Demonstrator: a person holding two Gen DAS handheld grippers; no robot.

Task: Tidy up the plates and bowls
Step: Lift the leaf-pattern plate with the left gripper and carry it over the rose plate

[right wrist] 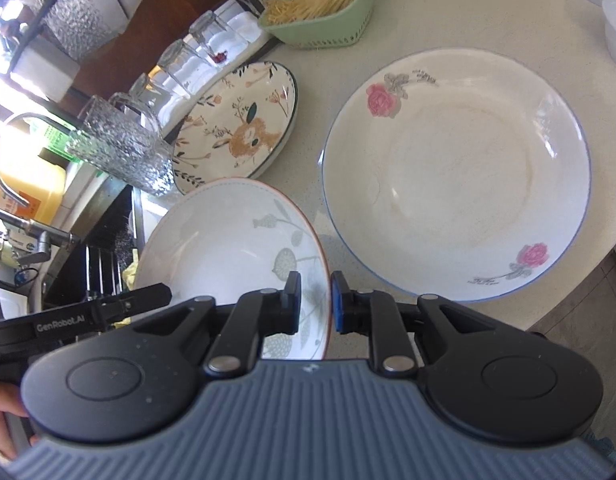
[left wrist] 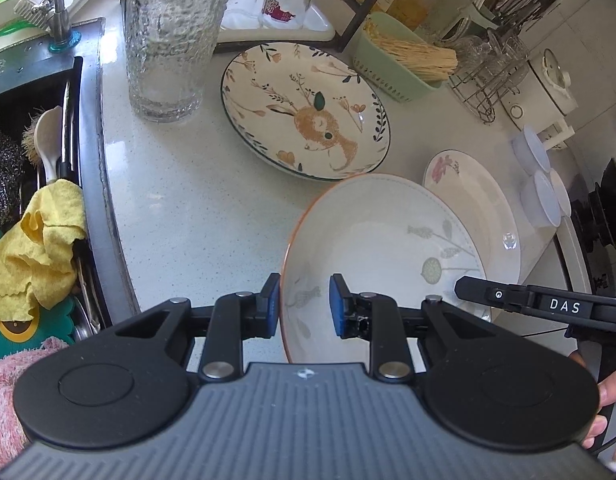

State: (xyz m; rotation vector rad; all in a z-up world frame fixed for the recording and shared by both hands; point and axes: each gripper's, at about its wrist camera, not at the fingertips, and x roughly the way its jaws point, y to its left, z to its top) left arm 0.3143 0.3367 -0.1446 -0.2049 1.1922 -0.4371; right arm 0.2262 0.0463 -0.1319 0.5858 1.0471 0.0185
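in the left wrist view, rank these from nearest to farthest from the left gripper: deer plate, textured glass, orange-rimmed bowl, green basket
1. orange-rimmed bowl: its rim sits between the left gripper fingers.
2. deer plate: beyond the bowl, mid-counter.
3. textured glass: back left, by the sink; the deer plate's near edge is closer.
4. green basket: back right, beyond the deer plate.

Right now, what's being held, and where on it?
The bowl, by its rim: left gripper on one side, right gripper on the opposite side.
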